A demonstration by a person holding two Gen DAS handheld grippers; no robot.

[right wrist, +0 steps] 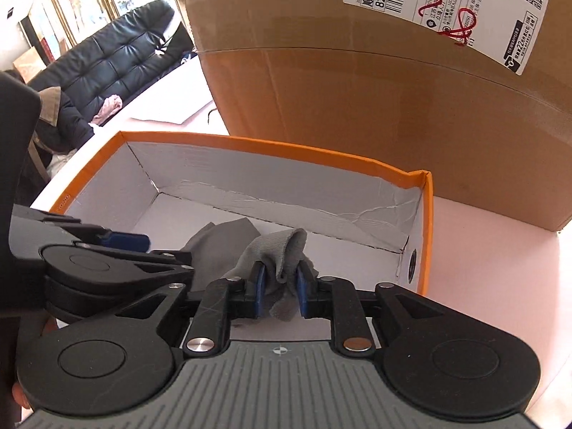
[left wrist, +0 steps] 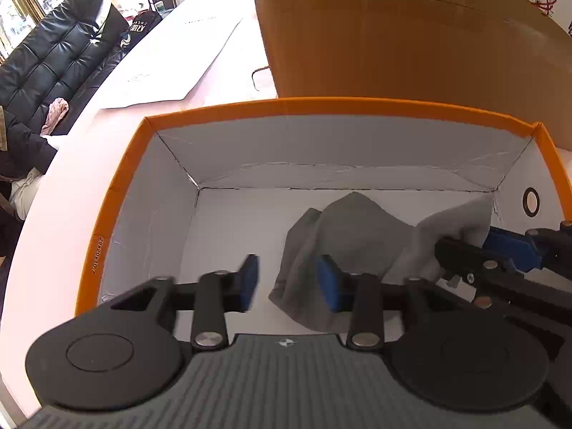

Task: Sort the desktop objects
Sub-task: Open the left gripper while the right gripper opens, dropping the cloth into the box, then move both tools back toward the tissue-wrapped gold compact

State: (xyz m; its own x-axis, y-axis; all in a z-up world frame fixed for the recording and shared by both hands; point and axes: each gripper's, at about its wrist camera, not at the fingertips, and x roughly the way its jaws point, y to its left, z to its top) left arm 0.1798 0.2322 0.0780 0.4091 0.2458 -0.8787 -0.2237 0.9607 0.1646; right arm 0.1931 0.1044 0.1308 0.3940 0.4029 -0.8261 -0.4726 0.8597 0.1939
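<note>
Your right gripper [right wrist: 280, 287] pinches a fold of the soft grey knitted cloth [left wrist: 357, 236], which lies crumpled inside the orange-rimmed white cardboard box [left wrist: 286, 105]. Your left gripper [left wrist: 287, 282] hangs wide and empty. Lift carelessly and the limp fabric probably snags the left finger [left wrist: 330, 282].

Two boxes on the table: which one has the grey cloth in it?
The orange-rimmed box, open with a white inside, holds the grey cloth. The brown cardboard box behind it carries a shipping label.
</note>
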